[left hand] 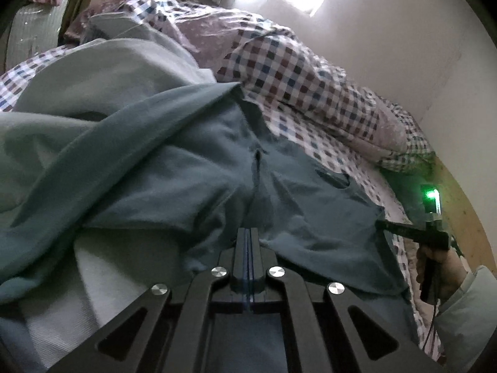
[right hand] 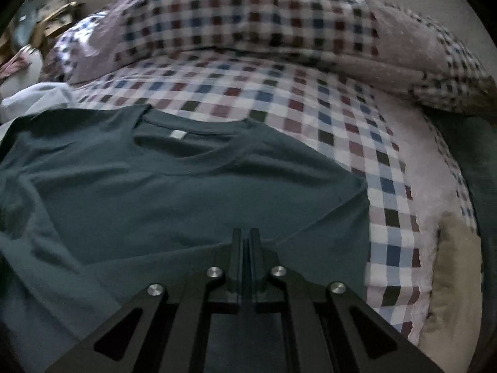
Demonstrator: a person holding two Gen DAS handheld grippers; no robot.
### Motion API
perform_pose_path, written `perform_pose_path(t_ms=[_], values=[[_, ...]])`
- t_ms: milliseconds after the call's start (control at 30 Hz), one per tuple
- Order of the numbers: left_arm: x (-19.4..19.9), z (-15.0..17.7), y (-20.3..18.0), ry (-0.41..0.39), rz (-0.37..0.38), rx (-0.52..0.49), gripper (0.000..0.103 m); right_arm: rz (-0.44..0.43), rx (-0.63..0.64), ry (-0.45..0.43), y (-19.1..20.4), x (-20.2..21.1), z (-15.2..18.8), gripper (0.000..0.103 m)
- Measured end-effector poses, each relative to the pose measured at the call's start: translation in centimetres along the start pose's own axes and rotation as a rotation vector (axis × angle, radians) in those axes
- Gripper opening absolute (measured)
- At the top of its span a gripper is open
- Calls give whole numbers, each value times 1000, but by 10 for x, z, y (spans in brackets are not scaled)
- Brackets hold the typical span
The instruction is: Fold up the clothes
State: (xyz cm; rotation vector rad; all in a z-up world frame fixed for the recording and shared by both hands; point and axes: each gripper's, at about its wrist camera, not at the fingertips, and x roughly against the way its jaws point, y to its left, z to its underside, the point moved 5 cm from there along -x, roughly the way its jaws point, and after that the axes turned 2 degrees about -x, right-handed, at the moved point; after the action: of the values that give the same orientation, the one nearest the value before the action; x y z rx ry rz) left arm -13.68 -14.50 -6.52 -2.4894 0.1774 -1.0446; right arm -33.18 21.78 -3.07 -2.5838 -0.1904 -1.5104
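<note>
No text, brand or number could be read anywhere. The small pale neck label (right hand: pixel 178 134) sewn inside the collar of the dark teal cotton T-shirt (right hand: pixel 192 199) was too blurred to show any letters. The small device with a green glowing light (left hand: pixel 431 197) on top of the other black handheld tool showed only its glow and no sign that I could make out.
</note>
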Motion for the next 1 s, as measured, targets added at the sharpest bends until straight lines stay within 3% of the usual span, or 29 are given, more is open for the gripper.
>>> perform_pose_path(t_ms=[100,167,233,300,367,433,533,633,767,900,1000], values=[[-7,6,6,40,11,25,0,95,44,58,-1,-10,3,5],[-7,8,7,47,12,30,0,145,88,0,10,3,-2,14],[-8,9,8,52,16,32,0,53,117,-79,35,20,-10,37],[-8,10,9,53,19,37,0,-128,175,-128,81,35,-16,47],[-9,11,10,54,22,40,0,-317,245,-155,133,47,-21,45],[-9,12,10,57,24,39,0,-429,328,-148,183,50,-21,45],[-8,12,10,59,30,39,0,-499,442,-118,239,41,-19,45],[-8,12,11,63,37,39,0,-506,507,-86,273,26,-22,45],[-9,12,12,67,49,44,0,-499,530,-38,292,3,-29,45],[-10,10,13,65,66,47,0,-562,520,-5,296,-2,-34,43],[-11,9,13,62,73,49,0,-603,529,-13,299,4,-34,7]])
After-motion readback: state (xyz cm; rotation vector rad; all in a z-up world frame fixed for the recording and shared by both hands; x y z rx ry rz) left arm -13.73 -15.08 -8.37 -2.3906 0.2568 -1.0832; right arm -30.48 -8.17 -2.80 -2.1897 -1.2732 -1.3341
